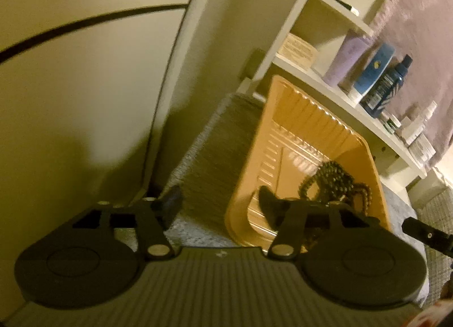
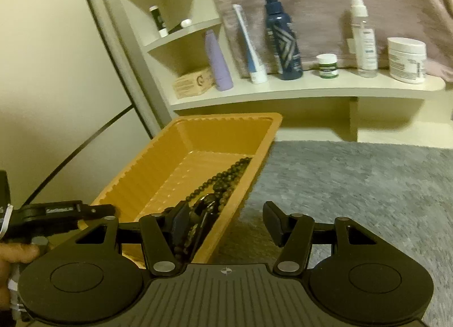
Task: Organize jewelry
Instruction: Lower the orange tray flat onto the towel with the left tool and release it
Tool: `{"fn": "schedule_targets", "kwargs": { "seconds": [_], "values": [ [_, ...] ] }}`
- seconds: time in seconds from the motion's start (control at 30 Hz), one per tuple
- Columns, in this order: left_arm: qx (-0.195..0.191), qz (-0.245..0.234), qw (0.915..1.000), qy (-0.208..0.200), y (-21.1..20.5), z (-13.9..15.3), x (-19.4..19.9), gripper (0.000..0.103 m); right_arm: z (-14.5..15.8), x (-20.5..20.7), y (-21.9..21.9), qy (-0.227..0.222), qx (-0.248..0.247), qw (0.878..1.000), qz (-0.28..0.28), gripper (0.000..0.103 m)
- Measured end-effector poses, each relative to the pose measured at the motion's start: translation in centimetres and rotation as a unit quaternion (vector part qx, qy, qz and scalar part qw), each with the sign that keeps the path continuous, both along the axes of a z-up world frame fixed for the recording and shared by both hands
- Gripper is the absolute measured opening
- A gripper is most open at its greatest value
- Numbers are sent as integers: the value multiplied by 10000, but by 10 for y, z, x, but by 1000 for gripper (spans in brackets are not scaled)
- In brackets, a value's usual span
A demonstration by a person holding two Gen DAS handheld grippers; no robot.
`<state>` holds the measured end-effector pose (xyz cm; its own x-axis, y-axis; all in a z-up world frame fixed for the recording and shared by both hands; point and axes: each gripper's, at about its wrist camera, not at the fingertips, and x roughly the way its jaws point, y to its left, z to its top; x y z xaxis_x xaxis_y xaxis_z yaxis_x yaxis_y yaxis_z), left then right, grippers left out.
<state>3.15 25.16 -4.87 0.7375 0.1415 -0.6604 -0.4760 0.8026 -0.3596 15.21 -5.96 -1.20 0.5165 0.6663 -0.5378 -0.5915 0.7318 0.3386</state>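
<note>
Beaded necklaces (image 1: 331, 182) are being seen, in the left wrist view, heaped at the near end of the orange tray (image 1: 286, 100), just ahead of the left gripper (image 1: 220, 205), whose jaws are standing apart on nothing. In the right wrist view, the beads (image 2: 223, 182) are being shown strung along the tray's (image 2: 170, 157) right wall, its length running away; the right gripper (image 2: 226, 222), half open and empty, is straddling that wall's near end.

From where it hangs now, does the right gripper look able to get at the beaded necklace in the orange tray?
Probably yes: the right gripper is open, the orange tray has no lid, and the beaded necklace lies uncovered just ahead.
</note>
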Motion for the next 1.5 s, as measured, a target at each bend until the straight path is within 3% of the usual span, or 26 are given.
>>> {"fn": "schedule_targets", "kwargs": {
  "seconds": [0.13,0.2,0.27,0.33,0.4,0.47,0.63,0.9,1.27,1.5],
  "values": [
    [143,104,9998,-50,2,7,-9,73,0,-1,-7,145,-30,9997,-197,58],
    [242,178,9995,-106,2,11,-13,87,0,-2,-11,194,-51,9994,-275,58],
    [325,246,9991,-154,1,17,-18,91,1,-5,-15,224,-94,9991,-360,58],
    [391,242,9988,-138,1,21,-22,96,2,-7,-20,266,-119,9984,-480,65],
    [510,262,9983,-102,-1,26,-25,100,4,-10,-26,286,-105,9976,-627,87],
    [626,260,9977,-92,-5,31,-28,102,5,-11,-29,282,-96,9971,-695,88],
    [973,343,9946,-137,-18,46,-37,102,16,-20,-52,337,-110,9944,-992,89],
    [1269,17,9917,-185,-54,68,-46,103,35,-38,-81,310,-115,9903,-1351,89],
    [1389,-934,9858,-152,-130,76,-49,102,57,-79,-107,193,-389,9895,-1379,89],
    [1458,-1416,9791,99,-168,61,-52,102,49,-101,-108,260,-723,9880,-1336,89]
  ]
}}
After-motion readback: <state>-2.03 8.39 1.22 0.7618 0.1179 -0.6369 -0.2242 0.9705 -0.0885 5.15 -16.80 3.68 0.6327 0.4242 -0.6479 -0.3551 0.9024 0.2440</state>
